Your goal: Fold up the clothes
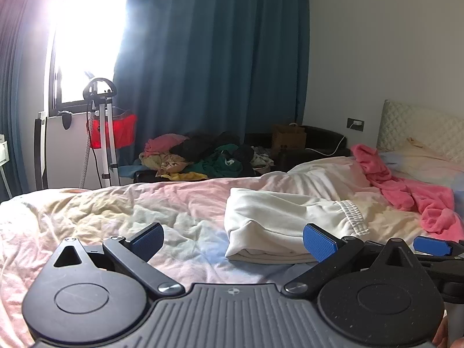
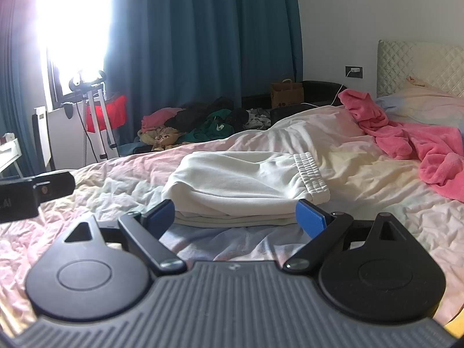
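No brand or label reads clearly; the brown paper bag (image 2: 287,95) bears dark markings too small to make out. A folded white garment (image 2: 246,187) lies on the bed (image 2: 362,191), on rumpled pastel sheets, its ribbed waistband toward the quilted headboard (image 2: 420,63). The right claw (image 2: 236,217) stands wide apart just before its near edge, gripping nothing; the left claw (image 1: 233,239) is likewise spread and empty. A pink blanket (image 2: 420,142) sprawls near the pillows. Beyond the bed: a clothes pile (image 1: 203,156), teal curtains (image 1: 208,58) and a glaring window (image 1: 87,29).
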